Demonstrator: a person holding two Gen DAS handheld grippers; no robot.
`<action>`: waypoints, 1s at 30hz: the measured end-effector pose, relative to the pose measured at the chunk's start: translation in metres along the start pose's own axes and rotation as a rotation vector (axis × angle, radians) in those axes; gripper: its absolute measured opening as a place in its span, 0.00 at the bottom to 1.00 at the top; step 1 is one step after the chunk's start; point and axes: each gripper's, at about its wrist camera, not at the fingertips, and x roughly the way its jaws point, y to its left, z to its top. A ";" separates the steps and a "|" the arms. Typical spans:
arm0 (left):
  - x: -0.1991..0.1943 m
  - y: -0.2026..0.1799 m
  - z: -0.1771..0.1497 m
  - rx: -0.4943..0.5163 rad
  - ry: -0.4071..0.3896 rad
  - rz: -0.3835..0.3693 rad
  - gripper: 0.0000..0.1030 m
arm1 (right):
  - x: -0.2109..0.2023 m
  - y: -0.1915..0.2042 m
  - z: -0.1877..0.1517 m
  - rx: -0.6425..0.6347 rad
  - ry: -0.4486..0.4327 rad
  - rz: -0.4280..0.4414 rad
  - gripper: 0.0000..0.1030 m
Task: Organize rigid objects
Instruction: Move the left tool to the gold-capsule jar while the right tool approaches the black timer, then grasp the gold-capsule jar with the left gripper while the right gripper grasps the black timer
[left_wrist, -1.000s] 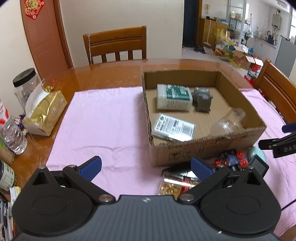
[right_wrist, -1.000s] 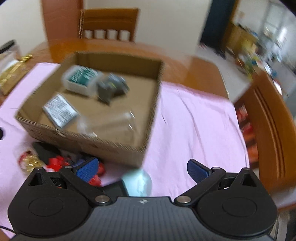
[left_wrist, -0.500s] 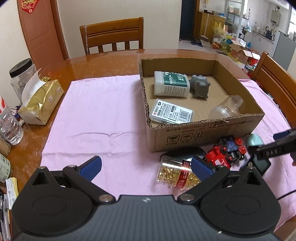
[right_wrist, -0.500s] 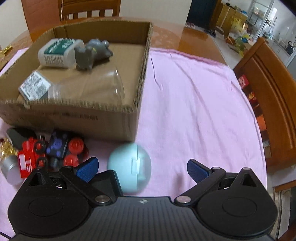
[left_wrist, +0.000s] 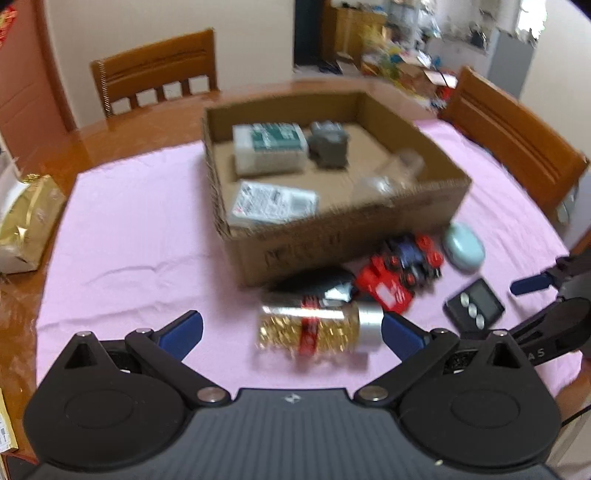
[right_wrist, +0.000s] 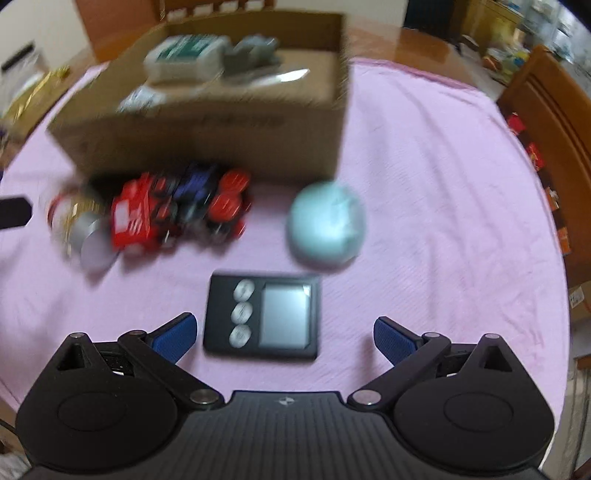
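Rigid objects are recorded partly inside and partly in front of an open brown cardboard box (left_wrist: 332, 236), which stands on a pink cloth (left_wrist: 140, 221) spread over a glossy brown wooden desk (left_wrist: 122, 136). Two brown wooden chairs are noted, one behind the desk (left_wrist: 155, 74) and one at its right side (left_wrist: 517, 136).

Inside the box are seen a white rectangular container with a green label (left_wrist: 269, 147), a grey moulded figure (left_wrist: 328, 144) touching it, a flat white printed packet (left_wrist: 273, 201) and a clear plastic bottle (left_wrist: 391, 173) lying on its side.

On the cloth just before the box are found a clear jar of golden pieces with a silver cap (left_wrist: 317, 326) lying on its side, a red and blue toy vehicle (left_wrist: 402, 269), a pale blue rounded case (left_wrist: 463, 247) and a black digital timer with three round buttons (right_wrist: 262, 319). A black object lies partly hidden behind the jar; its kind cannot be told.

A gold foil tissue pack (left_wrist: 26, 225) rests at the left desk edge.

The left tool (left_wrist: 291, 328) is held with jaws spread wide, nothing between them, the jar just ahead. The right tool (right_wrist: 282, 332) is likewise spread and empty, the timer lying between its fingers without contact.
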 end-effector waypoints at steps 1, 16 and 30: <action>0.004 -0.002 -0.003 0.011 0.015 0.000 0.99 | 0.003 0.004 -0.003 -0.006 0.008 -0.006 1.00; 0.051 -0.015 -0.040 0.030 0.111 0.001 1.00 | 0.005 0.006 -0.010 -0.034 -0.010 -0.003 1.00; 0.063 -0.023 -0.028 -0.018 0.008 0.038 1.00 | 0.002 0.008 -0.016 -0.042 -0.039 0.000 1.00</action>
